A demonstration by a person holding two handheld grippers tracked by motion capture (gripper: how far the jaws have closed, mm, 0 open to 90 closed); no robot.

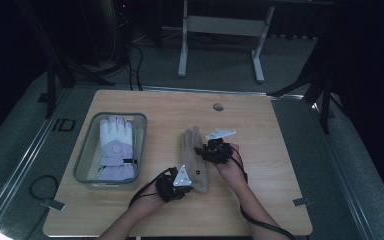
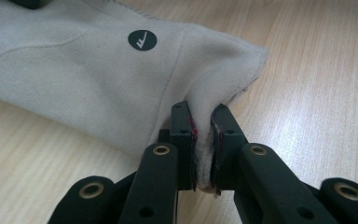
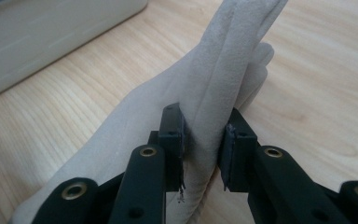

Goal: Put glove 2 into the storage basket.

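Beige suede glove (image 1: 195, 157) lies on the wooden table (image 1: 270, 150) right of the clear bin (image 1: 82, 160) already holding a white ski glove (image 1: 115, 147), pinched at cuff by left gripper (image 2: 204, 154) and at fingers by right gripper (image 3: 204, 154); transfer likely remains.

Light wood tabletop (image 1: 260, 120) w/ rounded corners sits mid-room on grey carpet floor (image 1: 215, 65); small grey round cap (image 1: 218, 106) set in the wood near its far edge. Beyond tabletop's far edge: white metal desk frame (image 1: 220, 30) w/ two legs, black cables (image 1: 135, 65) trailing on floor to the left of that frame. Black curtains (image 1: 370, 75) close off room either side of tabletop; light dim, brightest on the wood.
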